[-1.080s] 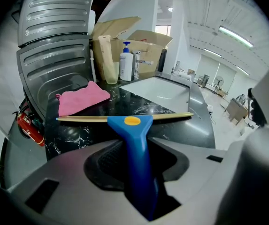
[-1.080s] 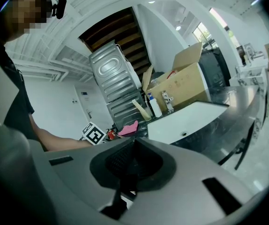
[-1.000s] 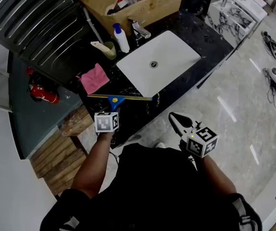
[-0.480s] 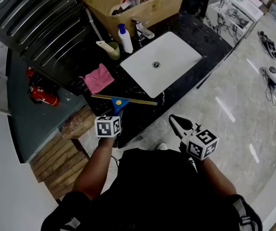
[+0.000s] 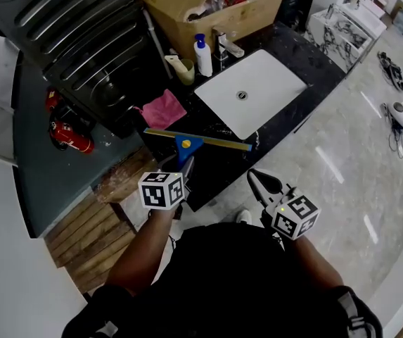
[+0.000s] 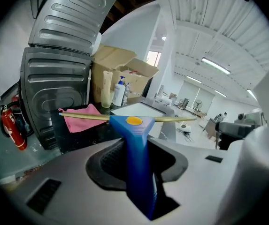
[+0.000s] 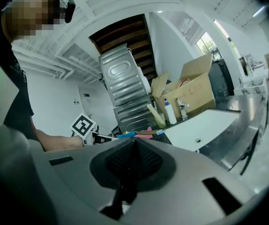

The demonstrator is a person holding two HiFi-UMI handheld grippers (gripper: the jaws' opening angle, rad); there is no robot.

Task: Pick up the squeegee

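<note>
our left gripper (image 5: pixel 185 166) clamps the squeegee (image 6: pixel 135 125) by its blue handle, blade crosswise and seemingly lifted clear of the dark counter (image 5: pixel 222 169), right gripper (image 7: pixel 134 143) closed on nothing; the pick-up looks made, so next we need only a steady hold.

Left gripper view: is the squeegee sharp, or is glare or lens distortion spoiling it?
Left gripper view: squeegee sharp in the left tool, no glare on it; fisheye bows the room's edges, corners black. Head view: even light, bright streaks on the glossy floor. Right gripper view: same bowing and black corners.
</note>
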